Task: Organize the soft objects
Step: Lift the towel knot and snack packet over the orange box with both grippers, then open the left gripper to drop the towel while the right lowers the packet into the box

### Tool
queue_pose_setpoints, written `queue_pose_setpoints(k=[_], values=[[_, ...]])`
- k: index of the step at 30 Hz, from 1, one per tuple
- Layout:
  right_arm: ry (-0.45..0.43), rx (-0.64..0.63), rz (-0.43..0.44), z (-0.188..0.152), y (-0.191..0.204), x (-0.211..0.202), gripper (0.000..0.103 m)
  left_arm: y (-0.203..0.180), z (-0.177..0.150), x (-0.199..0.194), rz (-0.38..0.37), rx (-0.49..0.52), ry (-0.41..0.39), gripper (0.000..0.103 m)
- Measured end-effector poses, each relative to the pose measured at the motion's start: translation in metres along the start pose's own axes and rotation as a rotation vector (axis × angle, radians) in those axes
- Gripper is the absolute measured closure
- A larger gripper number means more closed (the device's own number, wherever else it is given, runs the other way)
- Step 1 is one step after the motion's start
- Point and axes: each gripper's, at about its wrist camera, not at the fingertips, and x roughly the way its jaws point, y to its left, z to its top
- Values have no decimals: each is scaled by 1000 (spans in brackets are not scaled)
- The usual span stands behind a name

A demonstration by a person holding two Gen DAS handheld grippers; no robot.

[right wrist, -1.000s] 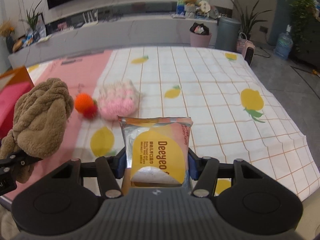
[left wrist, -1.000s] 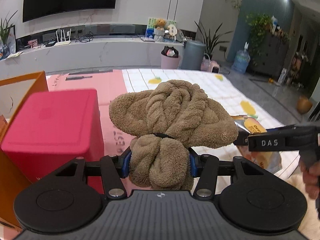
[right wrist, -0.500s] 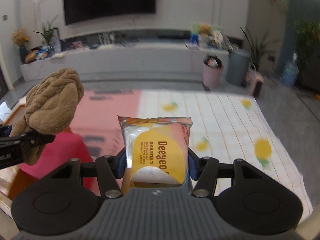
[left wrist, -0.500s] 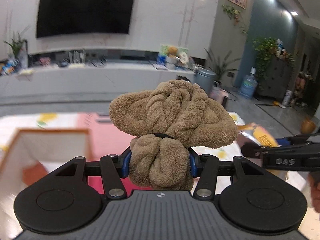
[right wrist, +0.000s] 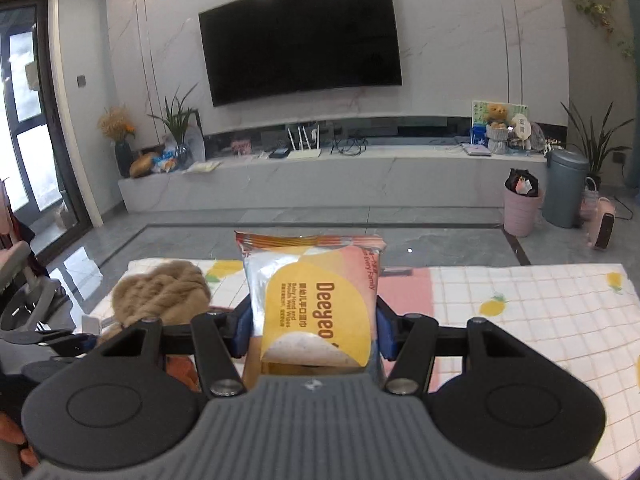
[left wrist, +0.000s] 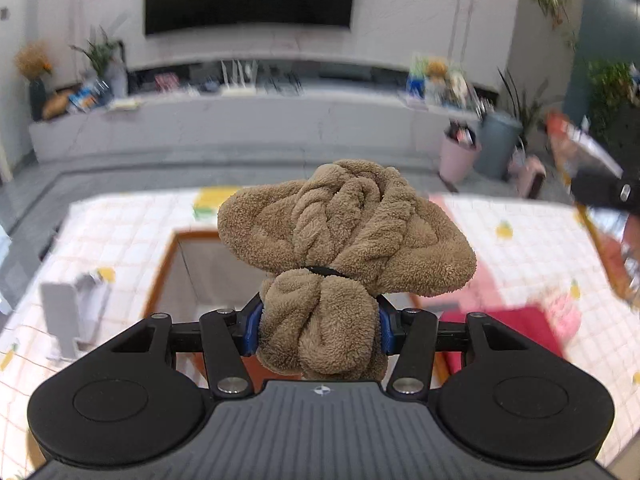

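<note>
Soft objects are both up in the air right now. The knotted brown plush towel (left wrist: 344, 240) is pinched at its lower bundle by the fingers of the left gripper (left wrist: 320, 326), and the wet-wipes pack (right wrist: 316, 300) stands upright, squeezed by its sides in the right gripper (right wrist: 314, 330). Neither pair of fingers has let go or shifted its hold over the last second.

What has changed is where they hang. A moment ago both were carried low over the lemon-print cloth, with the red box close by on the left gripper's near left. Now the left gripper has swung round so that the towel hovers over the open orange-rimmed box (left wrist: 176, 264), whose pale inside shows just behind and below it, while the red box (left wrist: 500, 332) sits off to the lower right. The right gripper has lifted and tipped up, so its view takes in more of the far wall with the television (right wrist: 300, 36) than of the tabletop (right wrist: 540, 312); the towel shows at its lower left.

I'd judge the towel is about lined up for a drop into the open box. The wipes pack looks to be following the same way, though which box it is meant for I cannot tell.
</note>
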Motion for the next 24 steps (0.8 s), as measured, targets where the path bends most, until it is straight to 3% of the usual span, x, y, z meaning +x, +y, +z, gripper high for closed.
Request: queue_pose_setpoints(k=[4, 11, 13, 17, 20, 24], values=[[0, 23, -13, -8, 10, 15, 46, 18, -4, 32, -26, -69, 78, 43], [35, 19, 0, -18, 11, 36, 46, 26, -8, 69, 3, -79, 136, 42], [43, 15, 5, -21, 10, 39, 46, 25, -8, 71, 28, -76, 153, 37], [52, 18, 10, -25, 9, 42, 46, 29, -13, 62, 63, -75, 131, 15], [56, 24, 7, -28, 11, 41, 46, 32, -11, 50, 33, -69, 101, 13], [65, 19, 17, -26, 17, 35, 46, 40, -7, 34, 13, -99, 131, 13]])
